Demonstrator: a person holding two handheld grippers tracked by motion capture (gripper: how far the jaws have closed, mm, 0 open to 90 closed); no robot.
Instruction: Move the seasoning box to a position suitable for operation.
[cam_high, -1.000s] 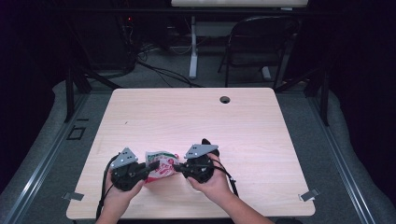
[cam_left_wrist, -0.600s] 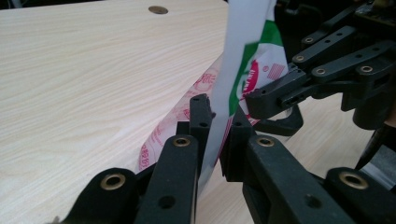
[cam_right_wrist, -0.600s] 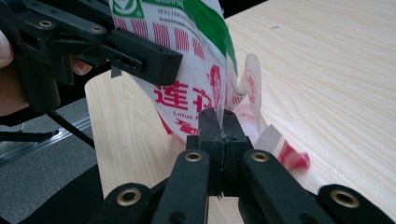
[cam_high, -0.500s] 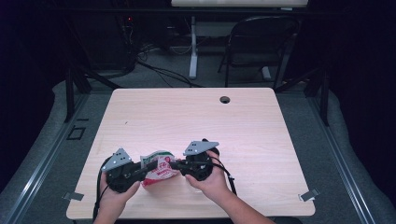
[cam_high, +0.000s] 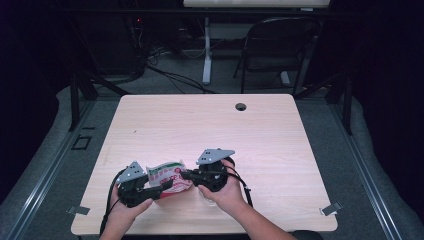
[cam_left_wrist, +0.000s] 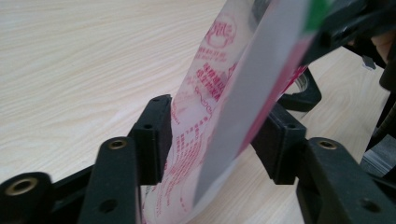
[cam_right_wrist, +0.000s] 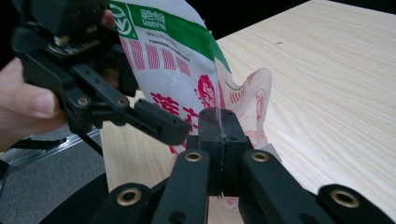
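l hand-held gripper (cam_high: 162, 187) jaws just opening, r hand-held gripper (cam_high: 186, 175) clamped.

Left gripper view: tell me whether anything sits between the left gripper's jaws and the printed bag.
Nothing visible does. The printed bag hangs straight in the gap of the left gripper, whose jaws have just been opening and stand apart on either side of it, bare table behind. The right gripper pinches the bag's edge.

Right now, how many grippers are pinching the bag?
1. The right gripper is shut on the bag's edge. The left gripper has just been opening; the bag sits between its jaws, unpinched.
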